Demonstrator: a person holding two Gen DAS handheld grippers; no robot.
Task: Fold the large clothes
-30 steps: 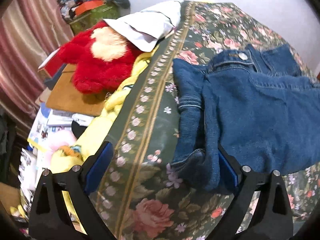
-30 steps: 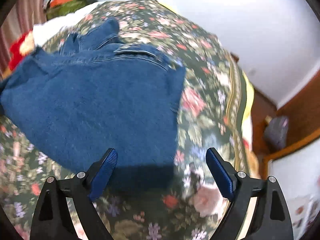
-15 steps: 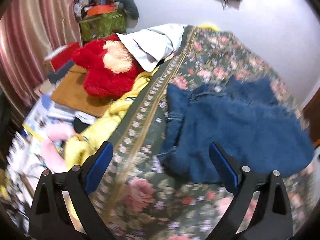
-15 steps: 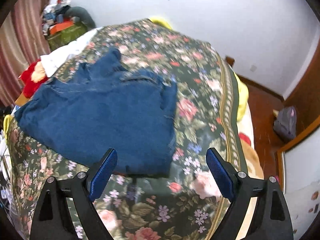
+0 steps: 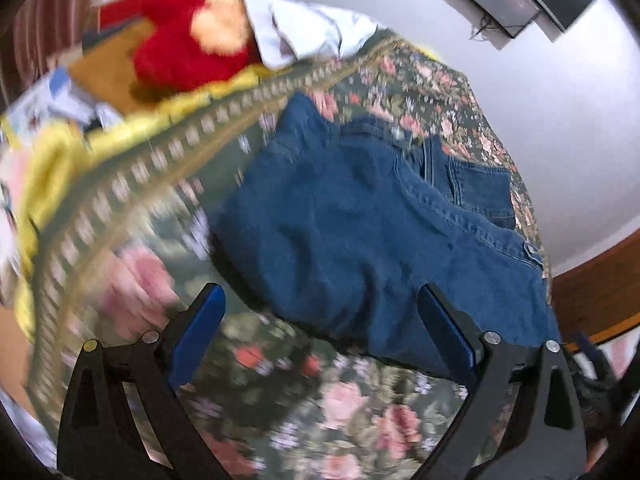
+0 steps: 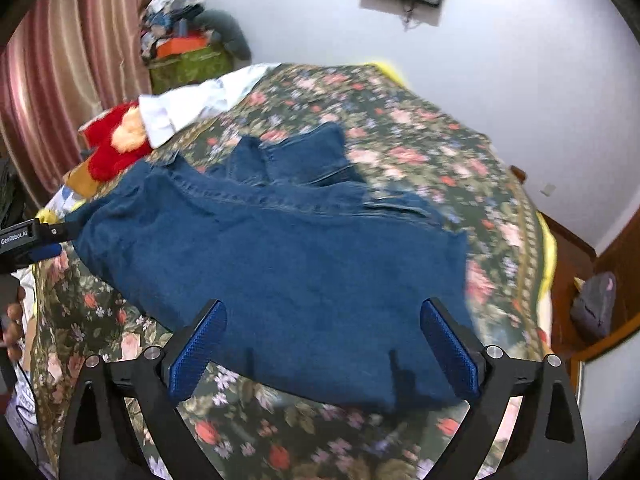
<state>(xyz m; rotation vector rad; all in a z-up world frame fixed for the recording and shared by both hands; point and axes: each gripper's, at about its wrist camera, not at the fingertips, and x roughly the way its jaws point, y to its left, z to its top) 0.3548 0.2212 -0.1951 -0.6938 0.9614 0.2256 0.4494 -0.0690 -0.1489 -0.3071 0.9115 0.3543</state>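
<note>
Blue-padded right hand-held gripper (image 6: 323, 340) wide open, jaws just widened, empty above jeans (image 6: 280, 256).

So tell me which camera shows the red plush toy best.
The left wrist view. There the red plush toy is large, near the top edge, its pale fuzzy patch visible, though motion-blurred and partly overlapped by white cloth. In the right wrist view it is small, off at the left edge, beside the bedspread.
</note>
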